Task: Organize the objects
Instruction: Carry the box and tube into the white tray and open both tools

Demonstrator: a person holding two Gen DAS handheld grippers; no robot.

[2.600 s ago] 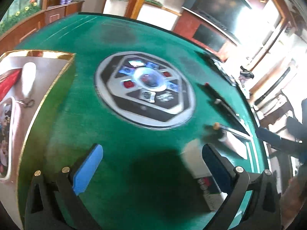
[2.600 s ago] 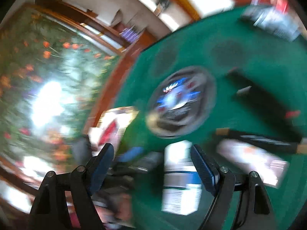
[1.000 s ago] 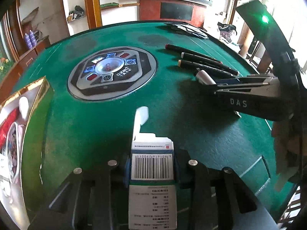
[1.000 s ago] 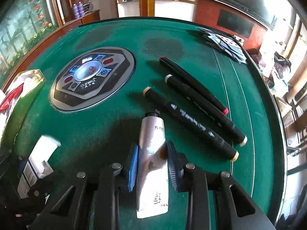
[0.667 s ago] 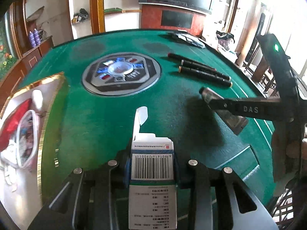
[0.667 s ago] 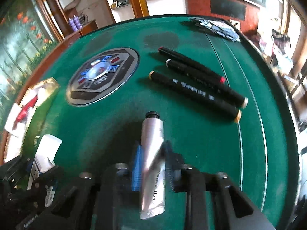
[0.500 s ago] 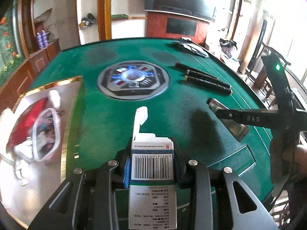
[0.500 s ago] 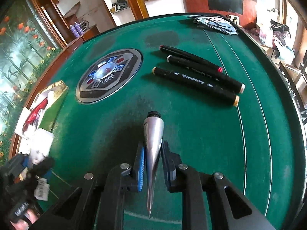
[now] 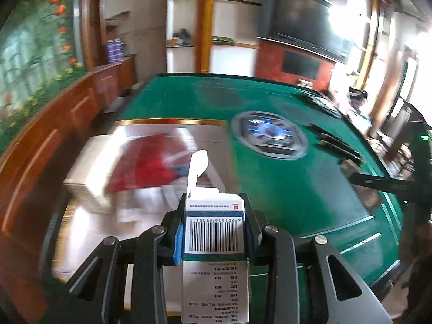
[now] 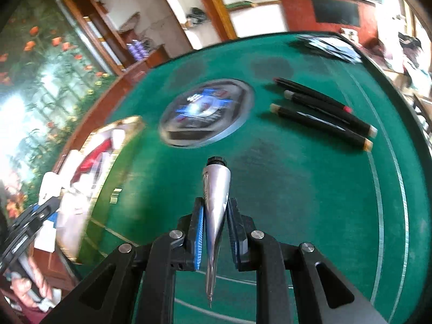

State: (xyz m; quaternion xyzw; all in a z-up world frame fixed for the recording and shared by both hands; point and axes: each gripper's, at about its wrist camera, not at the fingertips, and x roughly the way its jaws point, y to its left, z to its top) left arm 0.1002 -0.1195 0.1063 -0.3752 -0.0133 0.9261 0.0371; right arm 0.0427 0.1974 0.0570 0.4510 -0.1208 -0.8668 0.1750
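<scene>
Wooden cabinets (image 9: 81, 108), wall television (image 9: 305, 21), floral mural (image 10: 40, 67)

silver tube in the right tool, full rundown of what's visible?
The silver tube looks like soft, shiny metal or foil: round at a small black cap that points away from the camera, tapering to a flat crimped tail toward it. It is seen edge-on, with faint print along one side. The right tool is shut on its middle, one pad on each face. It hangs clear above the green felt table.
</scene>
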